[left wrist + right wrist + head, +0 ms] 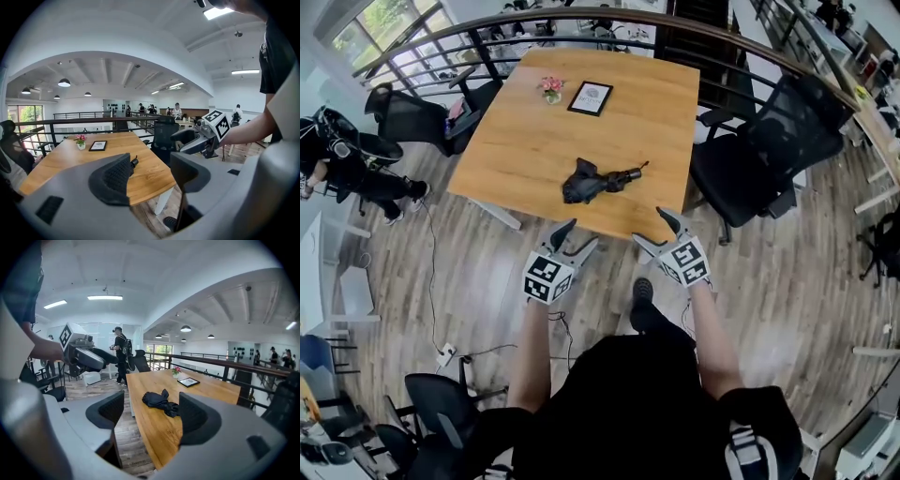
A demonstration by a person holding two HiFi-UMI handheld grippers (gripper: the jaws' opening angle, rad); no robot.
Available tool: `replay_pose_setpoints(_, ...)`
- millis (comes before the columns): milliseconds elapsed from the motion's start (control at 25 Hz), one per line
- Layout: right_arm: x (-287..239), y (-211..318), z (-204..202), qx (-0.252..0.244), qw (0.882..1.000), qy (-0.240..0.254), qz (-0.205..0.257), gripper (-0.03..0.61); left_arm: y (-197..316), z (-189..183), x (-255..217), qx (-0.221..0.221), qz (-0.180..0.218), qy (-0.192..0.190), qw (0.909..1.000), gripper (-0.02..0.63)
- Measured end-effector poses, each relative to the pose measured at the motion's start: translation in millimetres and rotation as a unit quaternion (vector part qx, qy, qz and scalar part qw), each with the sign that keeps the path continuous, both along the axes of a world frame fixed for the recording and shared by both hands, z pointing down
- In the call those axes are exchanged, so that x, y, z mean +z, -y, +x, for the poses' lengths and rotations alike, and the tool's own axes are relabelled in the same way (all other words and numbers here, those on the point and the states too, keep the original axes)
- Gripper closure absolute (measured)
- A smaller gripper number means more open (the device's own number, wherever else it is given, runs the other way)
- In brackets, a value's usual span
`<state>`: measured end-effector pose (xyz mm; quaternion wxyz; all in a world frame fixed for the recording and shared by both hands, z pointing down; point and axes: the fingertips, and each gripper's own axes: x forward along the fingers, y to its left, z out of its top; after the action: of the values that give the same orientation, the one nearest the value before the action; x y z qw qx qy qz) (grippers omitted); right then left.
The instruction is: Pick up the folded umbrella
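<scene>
A black folded umbrella (598, 180) lies crumpled on the wooden table (534, 141), near its front edge. Both grippers hover short of that edge, off the table. My left gripper (580, 234) is open and empty, below and slightly left of the umbrella. My right gripper (652, 227) is also open and empty, below and to its right. In the right gripper view the umbrella (159, 401) shows between the two pads, well ahead of the gripper (152, 413). In the left gripper view only the umbrella's handle tip (134, 162) peeks past the left pad (112, 180).
A small flower pot (550, 89) and a framed card (590, 97) stand at the table's far side. A black office chair (769, 159) sits at the right, another chair (412, 117) at the left. A curved railing (581, 19) runs behind. A person (347, 159) is at far left.
</scene>
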<state>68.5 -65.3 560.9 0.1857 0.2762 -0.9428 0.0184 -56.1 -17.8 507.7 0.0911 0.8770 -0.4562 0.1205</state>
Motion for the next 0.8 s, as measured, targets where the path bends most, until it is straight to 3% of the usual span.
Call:
replay_pose_setpoints(480,36,87,17,-0.046,0.998,-0.011,-0.049,0.198,77,6,26,-0.051,-0.044,0.01,0.9977,0.342)
replay_pose_setpoints(800,58,113,8,-0.08,0.994,-0.021,-0.069,0.198,103,0,45,-0.084,-0.065,0.004,0.9944,0.342)
